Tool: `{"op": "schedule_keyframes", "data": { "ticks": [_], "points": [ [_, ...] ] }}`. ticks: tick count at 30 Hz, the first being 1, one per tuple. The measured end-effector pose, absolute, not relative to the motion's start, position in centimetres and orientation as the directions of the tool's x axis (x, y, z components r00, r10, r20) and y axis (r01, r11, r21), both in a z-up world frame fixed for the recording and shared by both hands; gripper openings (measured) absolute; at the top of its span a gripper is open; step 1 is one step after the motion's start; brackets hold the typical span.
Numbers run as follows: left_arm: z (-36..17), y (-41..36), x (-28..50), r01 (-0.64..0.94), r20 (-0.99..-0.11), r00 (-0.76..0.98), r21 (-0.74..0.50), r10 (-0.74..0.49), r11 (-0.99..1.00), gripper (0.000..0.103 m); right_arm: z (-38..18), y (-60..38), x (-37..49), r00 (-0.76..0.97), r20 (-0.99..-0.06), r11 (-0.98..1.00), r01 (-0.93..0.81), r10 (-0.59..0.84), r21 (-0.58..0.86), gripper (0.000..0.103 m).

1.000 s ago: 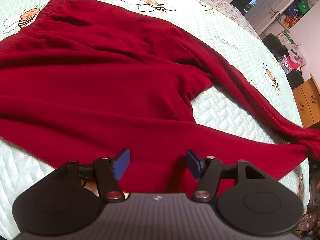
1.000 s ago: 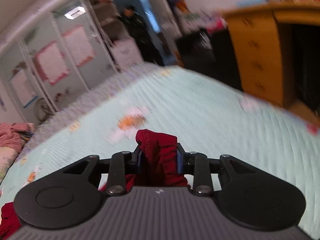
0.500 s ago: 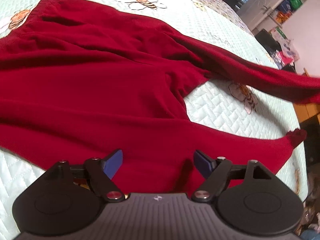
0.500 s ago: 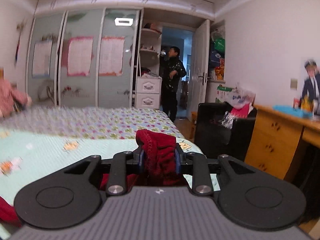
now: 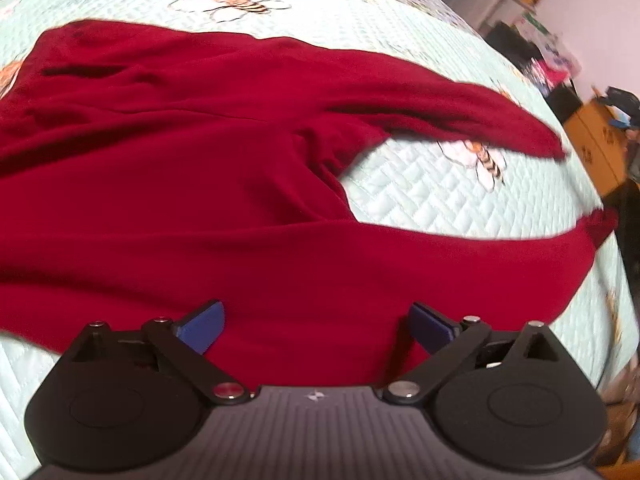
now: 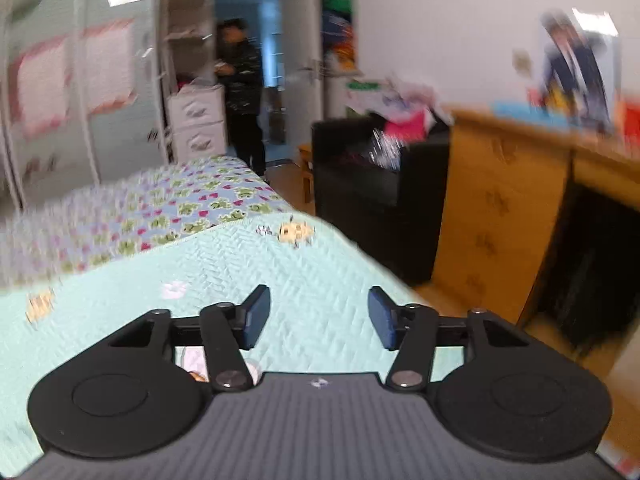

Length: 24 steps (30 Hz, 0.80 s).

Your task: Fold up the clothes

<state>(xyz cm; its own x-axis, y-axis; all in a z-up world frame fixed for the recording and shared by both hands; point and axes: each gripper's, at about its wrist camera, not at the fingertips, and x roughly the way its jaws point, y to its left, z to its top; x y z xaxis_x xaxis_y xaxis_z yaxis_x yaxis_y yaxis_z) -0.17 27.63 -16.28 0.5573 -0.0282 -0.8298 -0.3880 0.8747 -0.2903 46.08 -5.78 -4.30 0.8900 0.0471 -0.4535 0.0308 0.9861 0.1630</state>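
A pair of dark red trousers (image 5: 192,168) lies spread on the pale green quilted bedspread (image 5: 420,184) in the left wrist view, its two legs pointing right with a gap of quilt between them. My left gripper (image 5: 316,326) hovers over the near leg, its jaws opening wide, blue pads apart and gripping nothing. My right gripper (image 6: 318,316) points across the bed's corner toward the room; its jaws are opening and nothing is between them. No red cloth shows in the right wrist view.
The bedspread (image 6: 224,272) ends at a corner ahead of the right gripper. Beyond stand a black armchair (image 6: 376,196), a wooden desk with drawers (image 6: 504,208), white drawers (image 6: 196,124) and a person (image 6: 240,92) in the doorway.
The right gripper let go of the red cloth it was pinching and opened. The far trouser leg swung up the bed. The left gripper's jaws spread wider.
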Motion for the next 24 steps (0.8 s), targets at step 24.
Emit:
{"op": "schedule_keyframes", "data": {
  "ticks": [24],
  "points": [
    [-16.7, 27.3, 0.5, -0.392, -0.844, 0.536, -0.25, -0.001, 0.885, 0.103, -18.0, -10.8, 47.9, 0.743, -0.564, 0.679, 0.206, 0.36, 0.704, 0.074]
  ]
}}
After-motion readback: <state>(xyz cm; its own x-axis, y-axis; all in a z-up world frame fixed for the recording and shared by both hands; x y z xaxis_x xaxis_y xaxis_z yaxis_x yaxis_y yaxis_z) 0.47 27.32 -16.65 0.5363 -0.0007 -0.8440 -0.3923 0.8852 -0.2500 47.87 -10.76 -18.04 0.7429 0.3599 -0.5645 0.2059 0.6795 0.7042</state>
